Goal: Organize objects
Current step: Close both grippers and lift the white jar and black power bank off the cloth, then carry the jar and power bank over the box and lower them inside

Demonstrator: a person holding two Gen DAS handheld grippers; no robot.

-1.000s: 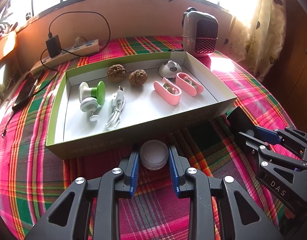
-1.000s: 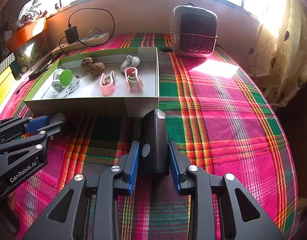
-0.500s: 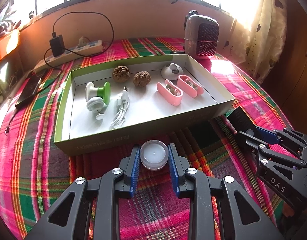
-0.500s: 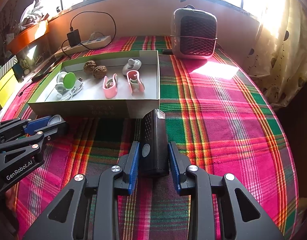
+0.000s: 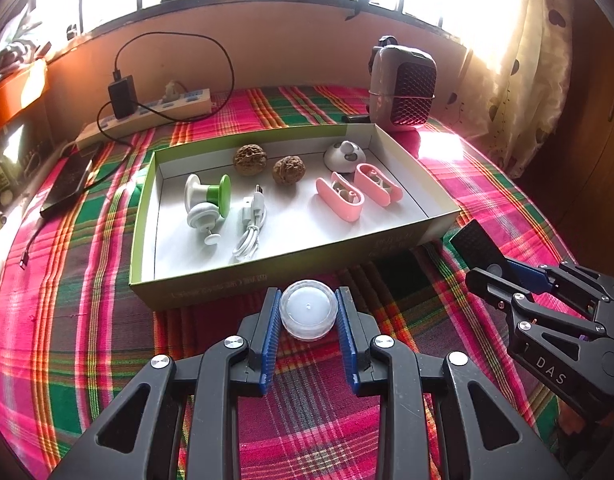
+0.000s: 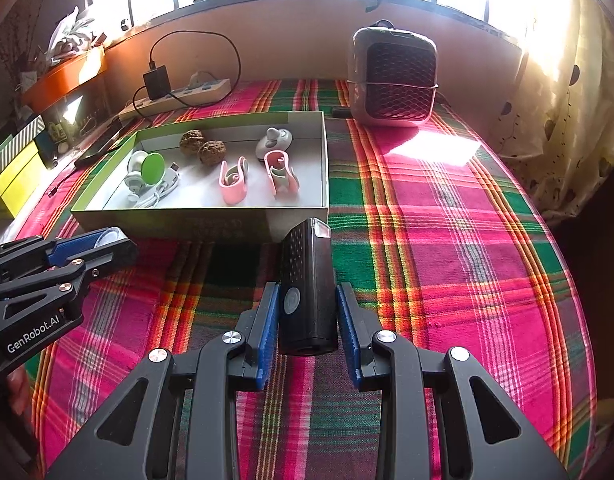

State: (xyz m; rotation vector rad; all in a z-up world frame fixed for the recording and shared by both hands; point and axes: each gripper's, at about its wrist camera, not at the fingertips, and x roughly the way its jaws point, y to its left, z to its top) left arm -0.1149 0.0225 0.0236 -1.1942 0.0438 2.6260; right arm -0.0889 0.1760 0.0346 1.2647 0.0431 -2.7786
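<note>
- Translucent plastic, round and lidded: the small jar (image 5: pixel 308 314) sits clamped between the blue pads of the left gripper (image 5: pixel 308 334), just short of the near wall of the open box (image 5: pixel 267 276) and, I judge, lifted off the cloth.
- Black and block-shaped, the small device (image 6: pixel 307 284) is pinched low on its body by the right gripper (image 6: pixel 307 328), jaws narrowed onto its sides, its far end reaching toward the box's near right corner.
- To place the jar well, I would raise it clear of the box wall before moving forward, then lower it onto the bare white floor between the coiled white cable (image 5: pixel 251 224) and the pink clips (image 5: pixel 341 196).
- Release only once it rests flat; a round jar may roll or skid.
- Bring the black device in afterwards, at the right end, so the two grippers do not crowd each other.
- Underneath lies a pink, green and orange plaid cloth (image 6: pixel 447 240), soft and slightly rumpled.
- Beyond stand a small heater (image 6: pixel 393 80), a power strip (image 5: pixel 147 114) with a charger, a phone (image 5: pixel 67 180), and a bright barred window with a dotted curtain (image 6: pixel 555 120).
</note>
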